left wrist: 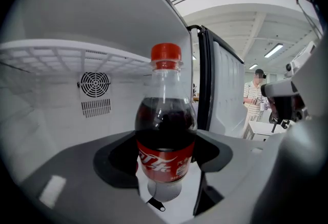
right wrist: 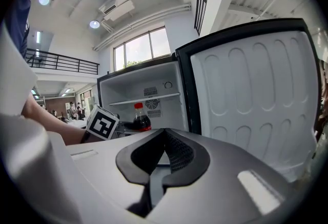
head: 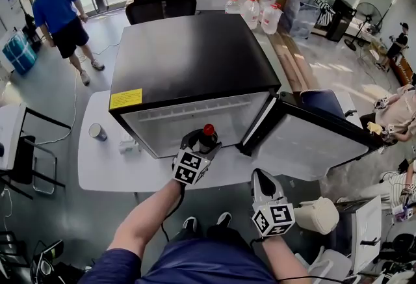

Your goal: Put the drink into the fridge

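Left gripper point(left wrist: 165, 159) jaws clamped on cola bottle point(left wrist: 165, 130) at red label. Bottle upright, red cap on, dark drink up to the shoulder. Bottle held at open front of black mini fridge point(head: 188, 55), level with space under white wire shelf point(left wrist: 66, 56); round fan vent point(left wrist: 95, 84) on back wall behind it. Fridge door point(head: 305, 143) swung wide to right. Fridge stands on white table point(head: 107, 166). Right gripper point(right wrist: 163, 159) jaws together, nothing between them, held low in front of door, apart from bottle.
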Action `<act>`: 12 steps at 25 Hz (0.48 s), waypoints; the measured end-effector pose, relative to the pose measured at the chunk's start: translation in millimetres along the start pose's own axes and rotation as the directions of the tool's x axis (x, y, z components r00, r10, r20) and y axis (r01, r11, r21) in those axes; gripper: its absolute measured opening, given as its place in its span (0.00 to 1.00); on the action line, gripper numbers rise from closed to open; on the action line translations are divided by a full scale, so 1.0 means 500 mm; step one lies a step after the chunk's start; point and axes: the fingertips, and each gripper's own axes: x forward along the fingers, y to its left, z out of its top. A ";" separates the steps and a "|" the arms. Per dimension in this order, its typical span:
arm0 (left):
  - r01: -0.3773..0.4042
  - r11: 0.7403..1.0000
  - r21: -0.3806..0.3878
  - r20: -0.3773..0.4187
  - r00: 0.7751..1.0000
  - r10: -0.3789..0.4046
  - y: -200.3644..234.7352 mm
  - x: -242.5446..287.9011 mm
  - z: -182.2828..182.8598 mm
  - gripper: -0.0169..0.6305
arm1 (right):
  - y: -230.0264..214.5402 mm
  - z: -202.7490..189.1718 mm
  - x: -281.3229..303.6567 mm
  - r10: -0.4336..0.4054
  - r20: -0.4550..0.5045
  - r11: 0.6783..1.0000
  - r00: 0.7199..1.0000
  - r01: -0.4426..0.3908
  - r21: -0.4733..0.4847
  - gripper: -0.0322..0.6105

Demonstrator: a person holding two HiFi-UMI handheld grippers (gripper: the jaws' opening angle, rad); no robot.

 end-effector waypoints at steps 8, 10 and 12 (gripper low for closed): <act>-0.044 0.999 -0.030 -0.023 0.999 0.044 0.049 0.069 -0.017 0.51 | -0.042 0.001 0.001 -0.027 -0.014 1.000 1.000 0.027 -0.001 0.06; -0.050 0.998 -0.034 -0.022 0.999 0.049 0.059 0.086 -0.017 0.51 | -0.051 -0.001 0.000 -0.037 -0.017 0.999 0.999 0.037 0.000 0.06; -0.052 0.998 -0.036 -0.023 0.998 0.051 0.064 0.103 -0.018 0.51 | -0.061 -0.004 -0.002 -0.049 -0.024 0.999 0.999 0.049 0.001 0.06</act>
